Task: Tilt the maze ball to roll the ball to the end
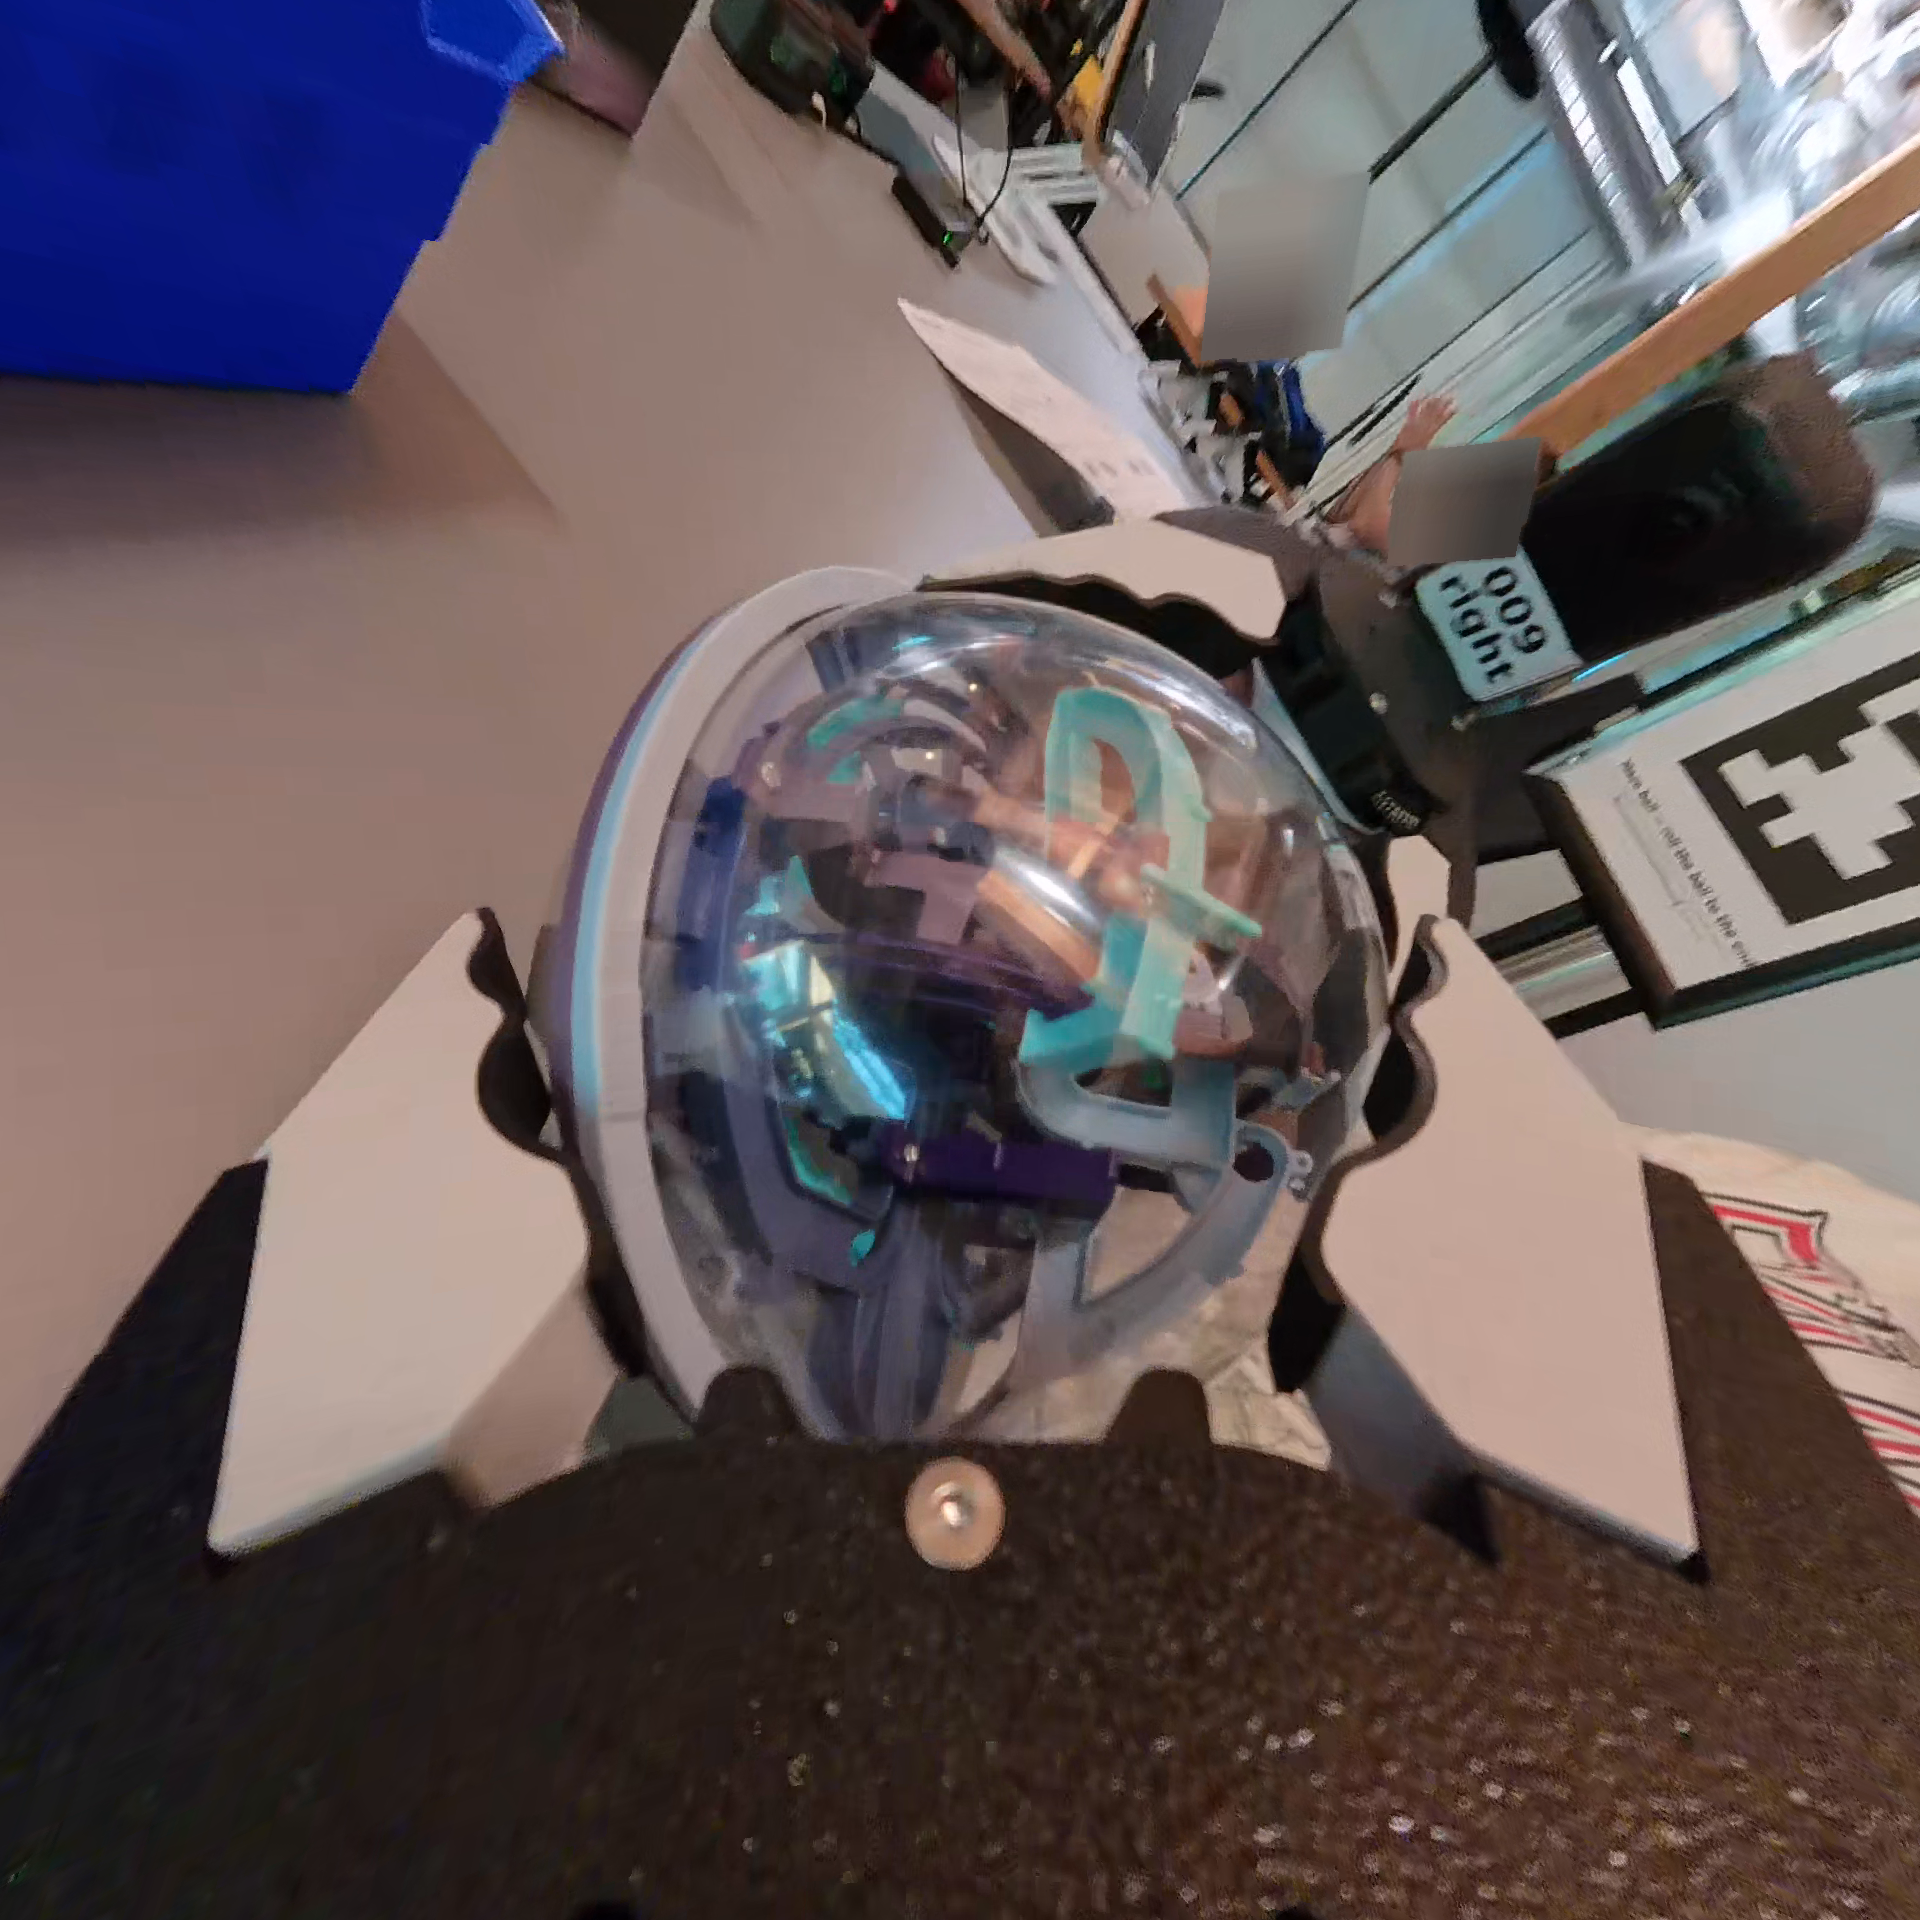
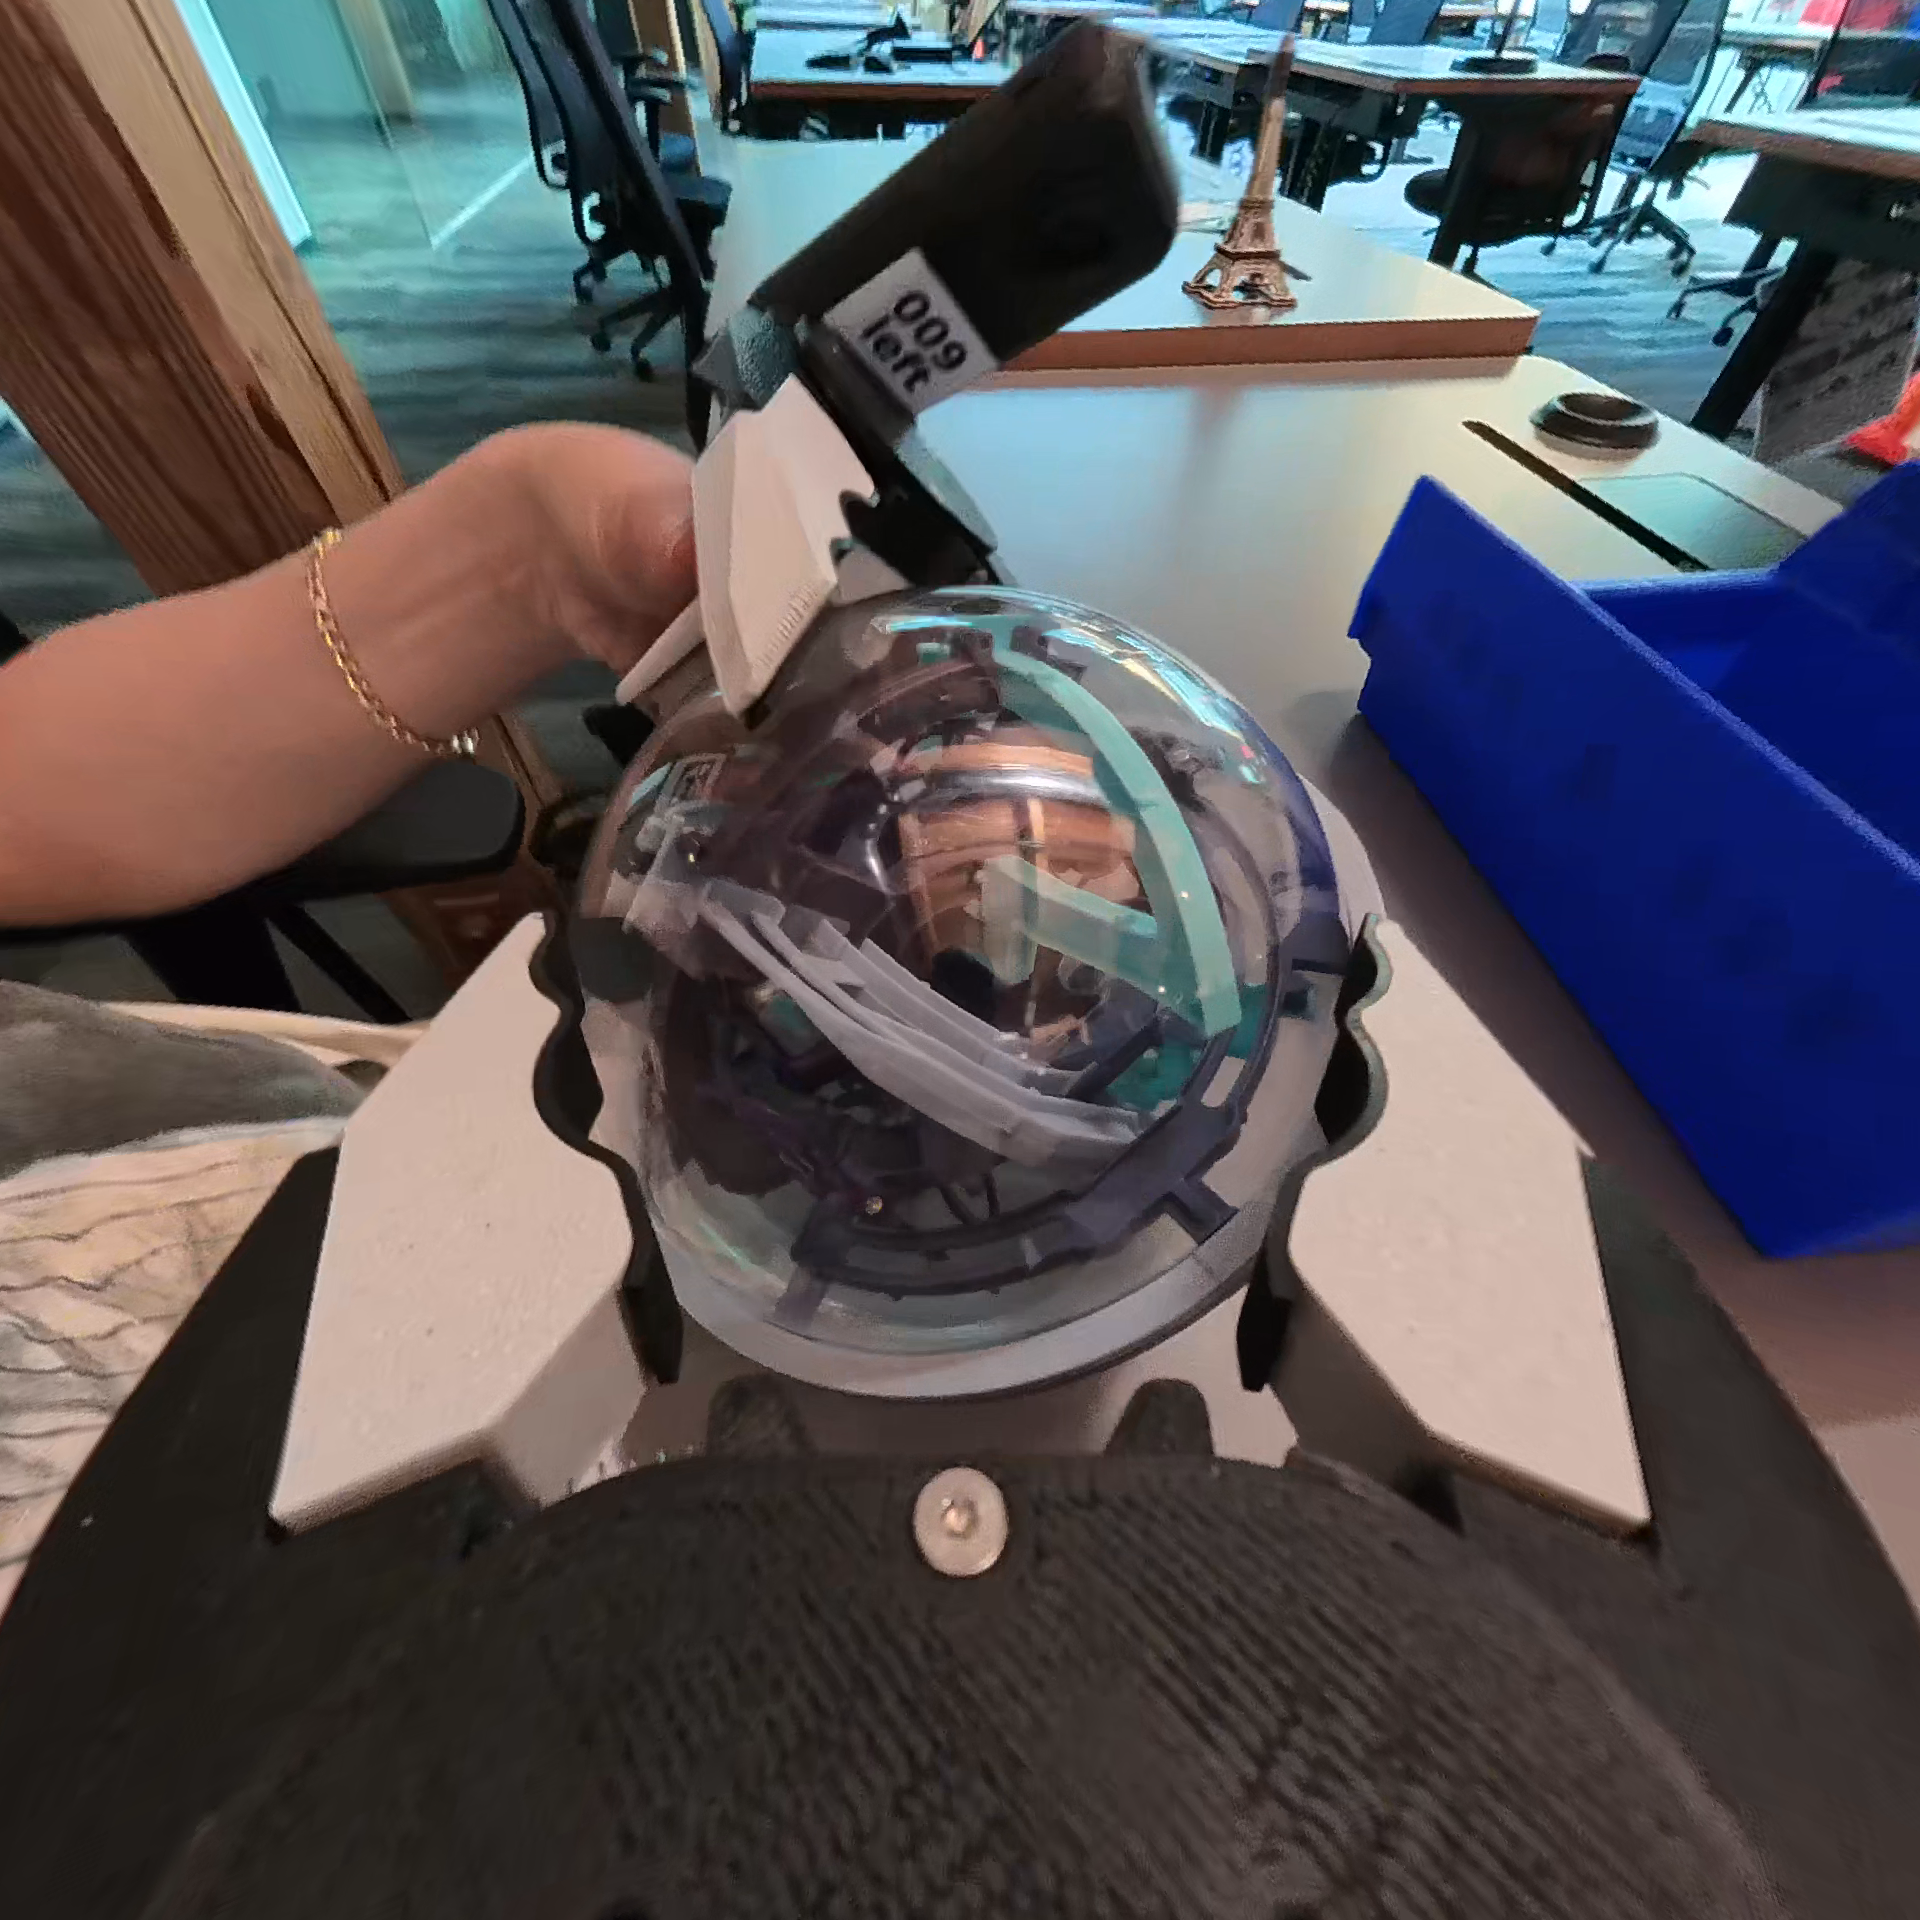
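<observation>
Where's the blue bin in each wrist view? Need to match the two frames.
Left wrist view: blue bin fills the top-left corner, on the grey table, beyond the left gripper.
Right wrist view: it sits at the right edge, mid-height, beside the right gripper.
Shared landmark: the maze ball, centre of both views, clamped by both grippers.

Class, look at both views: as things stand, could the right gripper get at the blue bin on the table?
Probably not yet. The right gripper is shut on the maze ball, shared with the left gripper. The blue bin sits close beside it, but the jaws are full.
</observation>
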Demonstrator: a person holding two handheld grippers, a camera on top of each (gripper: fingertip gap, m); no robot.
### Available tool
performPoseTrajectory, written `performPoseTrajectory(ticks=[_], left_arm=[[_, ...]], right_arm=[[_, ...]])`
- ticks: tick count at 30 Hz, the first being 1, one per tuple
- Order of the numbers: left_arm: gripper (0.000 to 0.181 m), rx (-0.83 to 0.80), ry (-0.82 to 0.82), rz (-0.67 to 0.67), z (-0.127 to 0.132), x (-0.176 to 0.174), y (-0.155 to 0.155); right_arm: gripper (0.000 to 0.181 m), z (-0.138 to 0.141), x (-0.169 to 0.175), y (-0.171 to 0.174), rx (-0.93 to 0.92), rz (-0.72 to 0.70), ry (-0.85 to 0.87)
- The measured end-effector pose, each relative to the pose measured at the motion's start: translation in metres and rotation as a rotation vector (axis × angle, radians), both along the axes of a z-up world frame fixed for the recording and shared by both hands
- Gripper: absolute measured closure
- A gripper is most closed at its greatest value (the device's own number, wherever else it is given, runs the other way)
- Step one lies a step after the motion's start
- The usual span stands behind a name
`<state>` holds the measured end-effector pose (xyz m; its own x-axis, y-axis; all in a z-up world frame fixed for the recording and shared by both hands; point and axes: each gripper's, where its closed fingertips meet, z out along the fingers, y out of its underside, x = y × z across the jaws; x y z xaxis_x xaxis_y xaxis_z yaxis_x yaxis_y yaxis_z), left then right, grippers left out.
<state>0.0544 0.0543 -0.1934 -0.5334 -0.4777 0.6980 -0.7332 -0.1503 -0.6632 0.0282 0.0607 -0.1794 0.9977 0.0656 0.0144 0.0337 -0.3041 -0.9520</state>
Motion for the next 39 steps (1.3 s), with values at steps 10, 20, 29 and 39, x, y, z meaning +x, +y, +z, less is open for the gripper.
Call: performPoseTrajectory(ticks=[10, 20, 29, 39], left_arm=[[0.025, 0.210, -0.145, 0.008, 0.002, -0.004, 0.006], [0.024, 0.274, -0.262, -0.050, 0.005, -0.007, -0.009], [0.025, 0.378, -0.372, -0.100, 0.006, -0.013, -0.020], [0.024, 0.546, -0.548, -0.153, 0.005, -0.016, -0.031]], right_arm=[[0.035, -0.016, -0.009, 0.005, -0.161, 0.004, -0.402], [0.058, 0.013, -0.017, -0.022, -0.018, 0.095, -0.096], [0.065, 0.025, 0.010, -0.045, 0.023, 0.013, -0.069], [0.064, 0.015, -0.004, -0.027, 0.022, 0.086, -0.017]])
